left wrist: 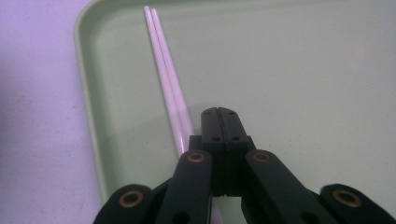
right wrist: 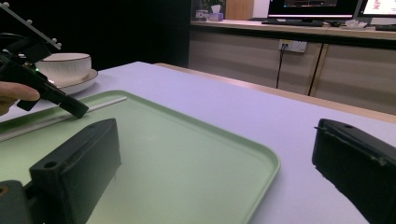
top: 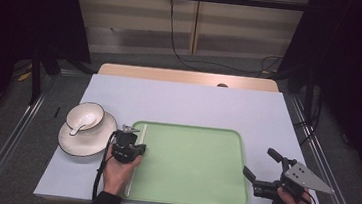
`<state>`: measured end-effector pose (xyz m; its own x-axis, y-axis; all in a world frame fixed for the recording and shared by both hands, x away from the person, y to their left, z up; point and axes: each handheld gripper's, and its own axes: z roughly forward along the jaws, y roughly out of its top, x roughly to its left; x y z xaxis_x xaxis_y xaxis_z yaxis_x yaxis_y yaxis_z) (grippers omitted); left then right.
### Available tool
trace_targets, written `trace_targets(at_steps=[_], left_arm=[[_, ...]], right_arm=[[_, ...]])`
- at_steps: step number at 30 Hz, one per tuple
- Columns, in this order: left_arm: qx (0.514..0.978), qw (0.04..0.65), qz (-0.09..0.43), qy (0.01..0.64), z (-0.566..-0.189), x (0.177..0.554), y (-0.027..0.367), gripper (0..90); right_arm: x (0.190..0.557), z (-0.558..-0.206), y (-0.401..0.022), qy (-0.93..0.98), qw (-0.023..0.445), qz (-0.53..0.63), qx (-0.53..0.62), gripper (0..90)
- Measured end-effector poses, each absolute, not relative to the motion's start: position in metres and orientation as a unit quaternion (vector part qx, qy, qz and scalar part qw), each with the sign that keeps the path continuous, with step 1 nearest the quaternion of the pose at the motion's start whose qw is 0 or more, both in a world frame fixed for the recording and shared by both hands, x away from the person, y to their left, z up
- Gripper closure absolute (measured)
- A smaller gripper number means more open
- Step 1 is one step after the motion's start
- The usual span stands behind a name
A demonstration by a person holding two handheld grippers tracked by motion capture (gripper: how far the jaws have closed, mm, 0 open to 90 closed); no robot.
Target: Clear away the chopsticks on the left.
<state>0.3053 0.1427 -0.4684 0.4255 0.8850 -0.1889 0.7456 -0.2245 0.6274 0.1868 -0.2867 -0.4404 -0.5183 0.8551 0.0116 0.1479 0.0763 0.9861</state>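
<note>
Table [top: 184, 102] w/ pale lavender top carries a big light-green tray [top: 193, 166] at the near middle; off its left edge sits a white plate [top: 96, 141] w/ dark rim, a bowl [top: 85, 116] on it and a white spoon [top: 77, 128] leaning in the bowl. Along the tray's left wall, inside it, lies a pair of pale pink chopsticks [left wrist: 164, 65], side by side and touching, running front to back. Left gripper [left wrist: 221, 114] is over the near part of the tray, just right of the sticks, jaws pressed together w/ nothing visible between them; tips look close to the sticks, but contact can't be told. Right gripper [top: 258, 167] hovers at the tray's near right corner, jaws wide apart, empty, well away from the sticks. Handling, as a guess: chopsticks are v. light, stiff, thin and smooth, prob. glossy plastic or melamine, so likely to slip, roll or scissor apart in a pinch. Best hold prob. across both at once near mid-length so they balance, pads square to the sticks; the tray wall beside them leaves little room for a jaw on that side, so nudging them inward first may help.
</note>
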Motion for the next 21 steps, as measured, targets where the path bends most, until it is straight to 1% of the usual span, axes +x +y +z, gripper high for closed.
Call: trace_targets(at_steps=[4, 13, 21], left_arm=[[0.776, 0.334, 0.105, 0.524, -0.4686, 0.3063, 0.1434, 90.0], [0.761, 0.345, 0.106, 0.539, -0.4703, 0.3080, 0.1456, 90.0], [0.769, 0.346, 0.100, 0.528, -0.4696, 0.3095, 0.1493, 90.0]], right_arm=[[0.1869, -0.4405, -0.2867, 0.664, 0.313, 0.565, 0.378, 0.6], [0.1869, -0.4404, -0.2867, 0.662, 0.313, 0.567, 0.377, 0.6], [0.1868, -0.4403, -0.2866, 0.663, 0.312, 0.565, 0.380, 0.7]])
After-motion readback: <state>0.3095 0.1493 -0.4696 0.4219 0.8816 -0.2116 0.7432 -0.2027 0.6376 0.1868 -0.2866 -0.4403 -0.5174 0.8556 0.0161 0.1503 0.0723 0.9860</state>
